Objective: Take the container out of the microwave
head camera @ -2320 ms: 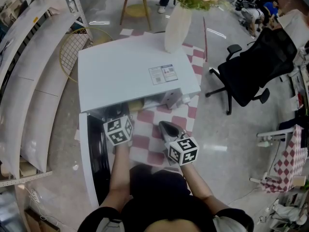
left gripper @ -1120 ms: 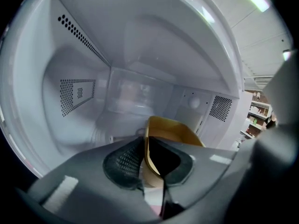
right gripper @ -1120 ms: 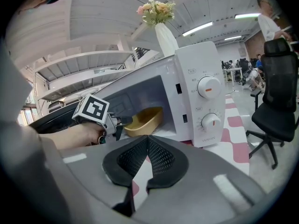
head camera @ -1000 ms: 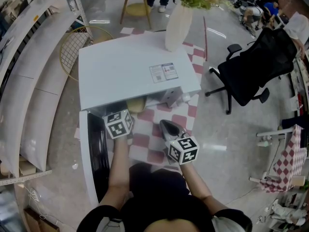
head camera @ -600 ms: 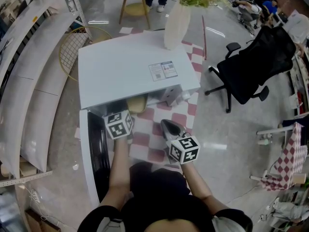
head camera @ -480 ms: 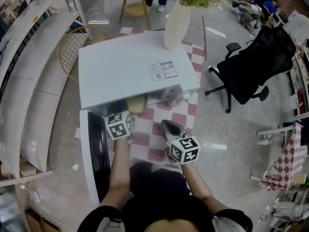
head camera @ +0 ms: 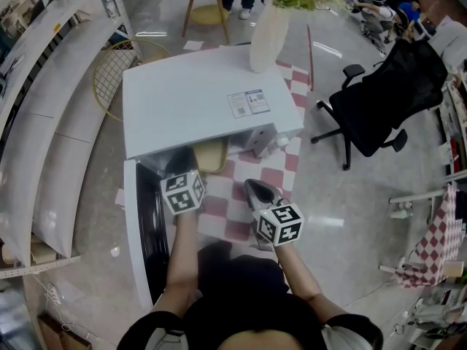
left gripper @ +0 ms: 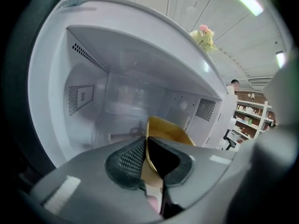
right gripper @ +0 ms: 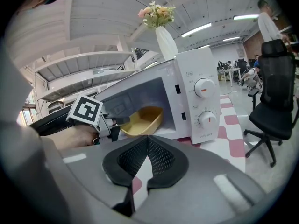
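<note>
Clearly, the left gripper point(left gripper: 147, 160) is clamped on the near rim of the yellow container point(right gripper: 140, 119). That container sits at the mouth of the open microwave point(head camera: 197, 100), perhaps partly past its sill. The right gripper point(right gripper: 148, 158), jaws pressed together on nothing, hangs above the checkered tabletop point(head camera: 281, 177) near its front edge.

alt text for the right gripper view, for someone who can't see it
The left tongs grip a yellow container at the mouth of an open white microwave. The right tongs sit shut and empty in front; a flower vase tops the microwave.
</note>
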